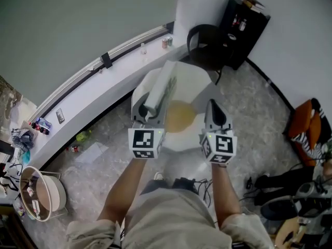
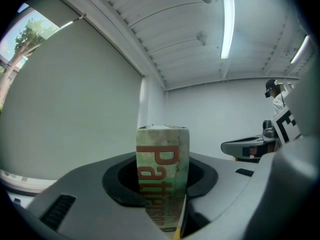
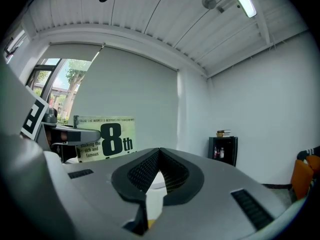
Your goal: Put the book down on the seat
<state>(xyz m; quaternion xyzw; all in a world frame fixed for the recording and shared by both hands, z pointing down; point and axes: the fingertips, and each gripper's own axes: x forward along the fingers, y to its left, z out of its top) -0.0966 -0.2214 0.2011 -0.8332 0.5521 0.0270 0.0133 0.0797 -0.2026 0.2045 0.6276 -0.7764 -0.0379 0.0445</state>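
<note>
A pale green book (image 1: 162, 87) with red lettering on its spine (image 2: 163, 169) stands on edge between the jaws of my left gripper (image 1: 151, 106), which is shut on its lower part. In the right gripper view its cover (image 3: 105, 136) shows at the left with a large "8th". My right gripper (image 1: 212, 105) is level beside it, to the right, with its jaws together at the tip (image 3: 160, 153) and nothing held. Both hang over a round white seat (image 1: 199, 79) with a tan middle (image 1: 179, 116).
A black chair (image 1: 204, 44) and a black shelf unit (image 1: 244, 22) stand beyond the seat by the white wall. A long window ledge (image 1: 98, 84) runs along the left. A round basket (image 1: 41, 193) is at lower left, and an orange item (image 1: 305, 126) and cables lie at the right.
</note>
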